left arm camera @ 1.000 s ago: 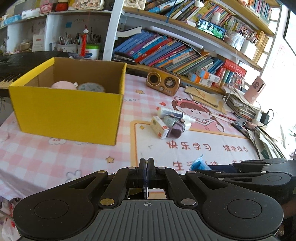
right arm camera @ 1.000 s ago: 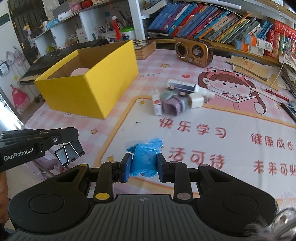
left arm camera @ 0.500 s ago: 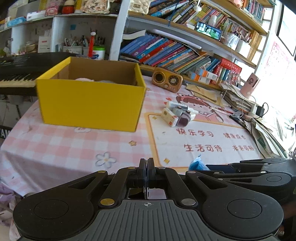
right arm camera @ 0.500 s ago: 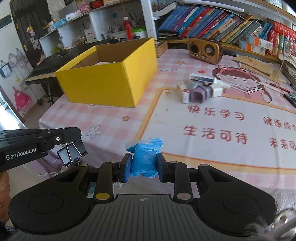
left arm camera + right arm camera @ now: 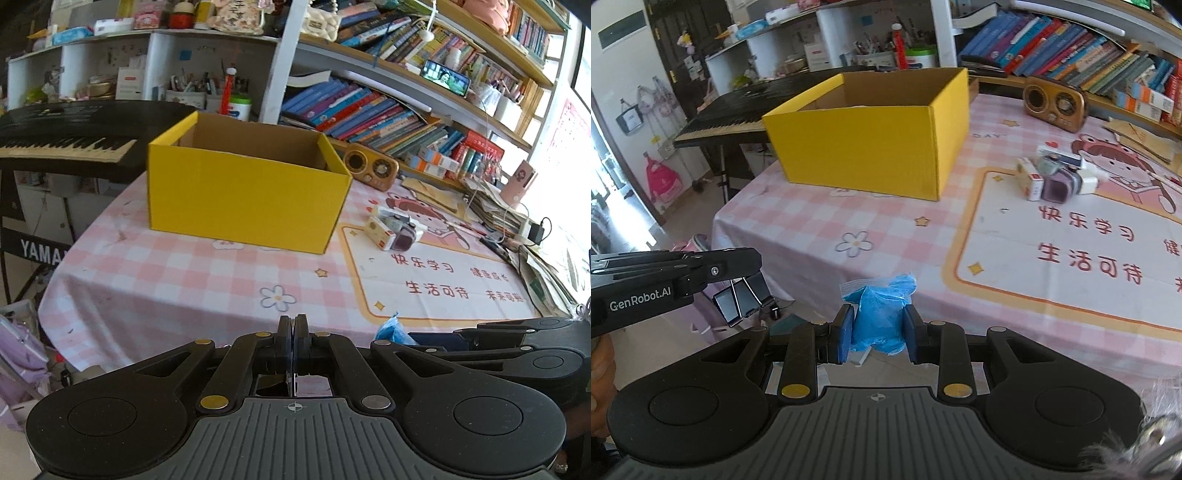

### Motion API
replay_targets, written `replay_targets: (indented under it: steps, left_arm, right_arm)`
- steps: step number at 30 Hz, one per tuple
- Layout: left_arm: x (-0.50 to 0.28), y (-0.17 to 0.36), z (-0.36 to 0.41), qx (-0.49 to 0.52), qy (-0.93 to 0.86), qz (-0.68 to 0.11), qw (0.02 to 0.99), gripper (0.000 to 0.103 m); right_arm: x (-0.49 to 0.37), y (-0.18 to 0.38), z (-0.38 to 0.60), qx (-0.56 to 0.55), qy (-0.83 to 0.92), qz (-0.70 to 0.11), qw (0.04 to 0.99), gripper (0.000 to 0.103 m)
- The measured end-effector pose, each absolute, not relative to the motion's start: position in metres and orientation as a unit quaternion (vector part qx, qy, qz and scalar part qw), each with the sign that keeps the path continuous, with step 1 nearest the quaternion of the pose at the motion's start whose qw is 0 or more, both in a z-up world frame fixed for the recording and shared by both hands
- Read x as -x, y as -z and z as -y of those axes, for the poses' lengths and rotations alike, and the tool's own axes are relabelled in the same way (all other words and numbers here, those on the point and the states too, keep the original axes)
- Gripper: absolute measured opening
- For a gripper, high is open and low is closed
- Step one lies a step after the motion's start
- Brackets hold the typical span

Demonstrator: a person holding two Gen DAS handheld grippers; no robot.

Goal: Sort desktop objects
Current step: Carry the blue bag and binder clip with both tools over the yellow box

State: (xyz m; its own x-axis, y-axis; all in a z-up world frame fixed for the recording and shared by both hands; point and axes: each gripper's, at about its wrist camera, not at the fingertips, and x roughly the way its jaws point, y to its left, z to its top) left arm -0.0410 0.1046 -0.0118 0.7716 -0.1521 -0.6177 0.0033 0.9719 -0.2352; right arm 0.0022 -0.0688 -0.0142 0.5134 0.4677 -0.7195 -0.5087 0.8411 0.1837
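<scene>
Ahead of both tongs and off to their left stands the yellow box (image 5: 871,147), open at the top, on the far side of the pink checked tablecloth (image 5: 827,218). That is the relation our next move turns on, as we judge it: what we carry must travel forward, up over the near wall and down inside. From the right wrist view the box's long axis runs slantwise, from near left to far right.

Our right gripper (image 5: 875,330) is clamped on a blue plastic bag (image 5: 877,314), which bulges up between the two fingers with a strip of clear seal at its top. Our left gripper (image 5: 294,332) has its fingers pressed together; from its own camera nothing shows between them, but the right wrist view shows black binder clips (image 5: 742,299) hanging at its tip, so we take it to be pinching them. Which tong is nearer the box we cannot tell; they sit side by side just off the table's near edge.

Beyond the right gripper and to its right, a cluster of small boxes and bottles (image 5: 1052,177) lies on the printed desk mat (image 5: 1071,258), well apart from the yellow box and unsorted as yet.

Writing we can read: "GenRobot.AI" on the left tong's body, "YAMA…" on the keyboard (image 5: 62,142) stand to the far left, and on the mat 快乐学习 and 生活可待. A brown retro radio (image 5: 1054,103) sits behind the mat.
</scene>
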Motion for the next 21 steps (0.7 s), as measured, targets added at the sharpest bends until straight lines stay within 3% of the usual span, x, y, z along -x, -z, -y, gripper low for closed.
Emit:
replay_targets:
  steps: [21]
  left_arm:
    - [0.059, 0.012, -0.142, 0.144, 0.005, -0.323, 0.935, 0.000]
  right_arm:
    - [0.000, 0.010, 0.027, 0.062, -0.318, -0.403, 0.856, 0.026]
